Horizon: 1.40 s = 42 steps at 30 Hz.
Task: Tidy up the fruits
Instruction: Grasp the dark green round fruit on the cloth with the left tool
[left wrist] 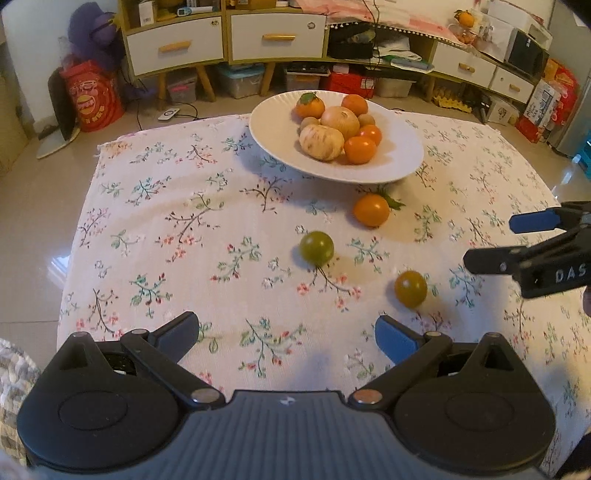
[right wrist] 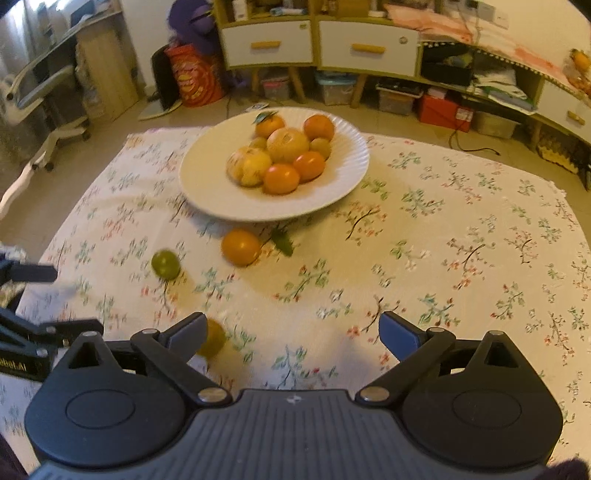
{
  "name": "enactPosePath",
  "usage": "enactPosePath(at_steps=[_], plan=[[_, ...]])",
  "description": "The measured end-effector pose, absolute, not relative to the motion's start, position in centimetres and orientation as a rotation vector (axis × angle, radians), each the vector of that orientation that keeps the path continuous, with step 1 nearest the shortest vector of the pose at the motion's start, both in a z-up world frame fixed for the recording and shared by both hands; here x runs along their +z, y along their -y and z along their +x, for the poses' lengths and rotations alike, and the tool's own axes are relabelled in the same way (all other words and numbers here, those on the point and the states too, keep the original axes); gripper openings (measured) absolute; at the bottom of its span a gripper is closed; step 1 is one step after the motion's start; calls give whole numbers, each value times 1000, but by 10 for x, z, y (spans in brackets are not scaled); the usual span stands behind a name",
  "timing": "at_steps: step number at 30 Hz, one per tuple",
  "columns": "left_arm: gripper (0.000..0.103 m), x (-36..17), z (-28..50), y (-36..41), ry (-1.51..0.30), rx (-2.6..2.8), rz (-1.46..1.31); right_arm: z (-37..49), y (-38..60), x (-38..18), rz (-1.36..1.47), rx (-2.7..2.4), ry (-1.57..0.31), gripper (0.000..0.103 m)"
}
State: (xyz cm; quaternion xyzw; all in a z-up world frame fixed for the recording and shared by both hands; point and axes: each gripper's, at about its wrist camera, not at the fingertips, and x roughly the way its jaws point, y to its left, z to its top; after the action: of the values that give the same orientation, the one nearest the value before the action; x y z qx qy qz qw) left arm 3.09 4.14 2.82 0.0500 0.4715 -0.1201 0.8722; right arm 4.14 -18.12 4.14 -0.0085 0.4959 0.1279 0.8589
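- Floral-clothed worktop (left wrist: 155,206): white plate (left wrist: 280,147) of fruit at upper centre.
- Three loose fruits lie below it: orange (left wrist: 371,209), green (left wrist: 316,248), yellowish (left wrist: 410,289).
- Left tongs (left wrist: 288,332) and right tongs (right wrist: 291,328) both released, empty.
- Best centre the jaws around one fruit, squeezing gently.

This was a lived-in home, a sitting room by the look of it. A low wooden cabinet (left wrist: 229,37) with white drawers ran along the far wall. Beneath the cabinet sat plastic storage boxes (left wrist: 240,79), and to its left stood a red printed bag (left wrist: 92,98) with a purple plush toy (left wrist: 94,31) above it. In front of the cabinet, a floral cloth (left wrist: 184,229) covered the worktop, over a glossy tiled floor (left wrist: 33,206).
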Motion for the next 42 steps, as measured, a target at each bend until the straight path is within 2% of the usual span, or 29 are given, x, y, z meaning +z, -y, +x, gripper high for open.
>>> enactPosePath(at_steps=[12,22,29,35,40,42], plan=[[85,19,-10,-44,-941,-314,150,13,175,33,-89,376,-967,100],[85,9,-48,-60,-812,-375,165,-8,172,23,-109,476,-863,101],[82,-7,-61,-70,-822,-421,137,-22,161,9,-166,547,-843,101],[58,-14,-67,-71,-848,-470,134,-26,153,0,-201,568,-845,101],[28,-16,-65,-76,-874,-478,97,-29,148,-3,-230,587,-840,101],[23,-15,-65,-76,-873,-480,95,-29,146,-4,-239,590,-835,101]])
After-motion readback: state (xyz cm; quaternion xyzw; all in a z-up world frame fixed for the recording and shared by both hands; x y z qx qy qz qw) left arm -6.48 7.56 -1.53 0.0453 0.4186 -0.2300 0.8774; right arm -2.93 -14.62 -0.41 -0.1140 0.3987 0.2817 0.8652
